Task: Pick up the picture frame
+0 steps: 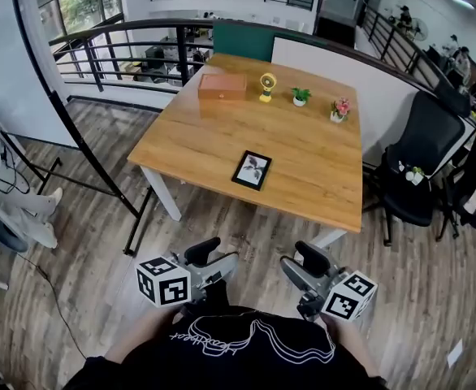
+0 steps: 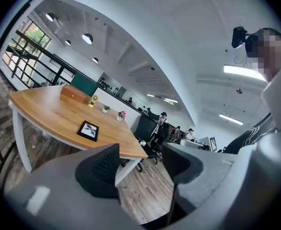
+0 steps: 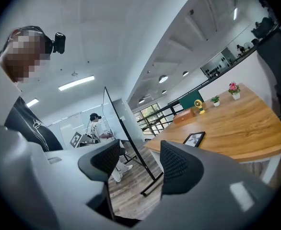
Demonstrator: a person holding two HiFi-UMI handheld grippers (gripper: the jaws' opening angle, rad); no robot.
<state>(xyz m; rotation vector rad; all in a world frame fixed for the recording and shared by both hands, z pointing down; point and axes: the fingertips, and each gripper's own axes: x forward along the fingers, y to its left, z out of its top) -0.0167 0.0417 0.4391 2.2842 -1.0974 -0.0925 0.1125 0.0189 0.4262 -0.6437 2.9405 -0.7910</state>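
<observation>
In the head view, the picture frame (image 1: pixel 252 170) lies flat on the wooden counter (image 1: pixel 319 189), a little below the centre of the counter top and near the middle of the frame. At the far edge of the counter, in the upper part of the picture, a wooden box (image 1: pixel 222 86), a yellow fan (image 1: pixel 267 86), a green plant (image 1: pixel 300 97) and a flower pot (image 1: pixel 339 110) stand in a row. A black office chair (image 1: pixel 421 165) is at the right. The left tongs (image 1: pixel 212 257) and the right tongs (image 1: pixel 301 265) are at the bottom centre, over the floor (image 1: pixel 92 242), well apart from the picture frame.

In the left gripper view, the left tongs (image 2: pixel 140 164) are released, with only floor between the jaws. The picture frame (image 2: pixel 88 130) is on the counter at centre left.

In the right gripper view, the right tongs (image 3: pixel 139 159) are also released and grasp nothing. The picture frame (image 3: pixel 193 139) is seen right of centre, just above the right jaw.
</observation>
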